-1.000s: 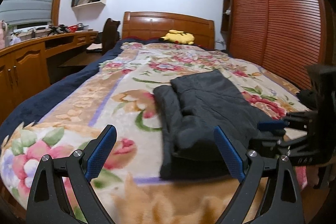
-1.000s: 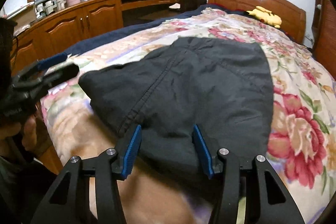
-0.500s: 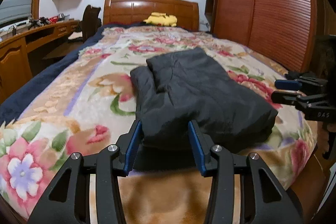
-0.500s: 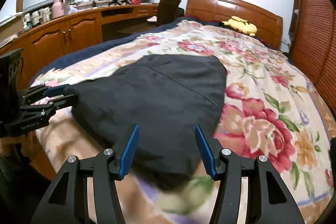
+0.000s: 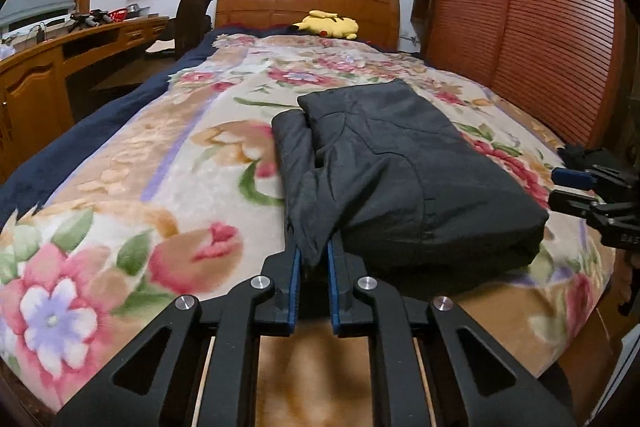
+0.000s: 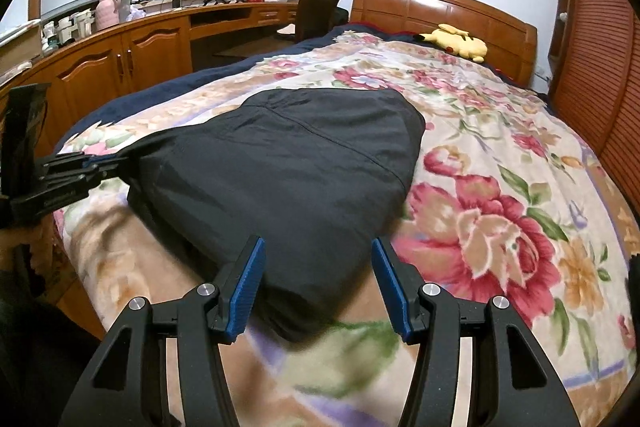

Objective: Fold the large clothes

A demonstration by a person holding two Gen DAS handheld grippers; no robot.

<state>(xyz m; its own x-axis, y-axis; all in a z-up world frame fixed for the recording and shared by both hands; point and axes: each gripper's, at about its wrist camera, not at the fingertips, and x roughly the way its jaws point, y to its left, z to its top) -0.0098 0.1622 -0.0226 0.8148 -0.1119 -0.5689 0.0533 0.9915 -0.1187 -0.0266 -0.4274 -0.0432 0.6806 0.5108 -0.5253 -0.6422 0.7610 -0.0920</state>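
Note:
A dark padded garment (image 5: 400,167) lies partly folded on the flowered blanket (image 5: 160,167) near the foot of the bed. My left gripper (image 5: 312,259) is shut on the garment's near left corner, which bunches between the blue pads. In the right wrist view the same garment (image 6: 280,171) fills the middle, and the left gripper (image 6: 92,167) pinches its left corner. My right gripper (image 6: 316,275) is open, its blue pads on either side of the garment's near edge, and it also shows at the right of the left wrist view (image 5: 576,187).
A yellow plush toy (image 5: 328,25) lies by the wooden headboard (image 5: 308,3). A wooden desk with cabinets (image 6: 120,55) and a chair (image 6: 316,11) run along the left of the bed. A slatted wooden wardrobe (image 5: 520,27) stands to the right.
My left gripper has moved in and shut on the garment's near left corner. My right gripper stays open and has shifted along the garment's near edge.

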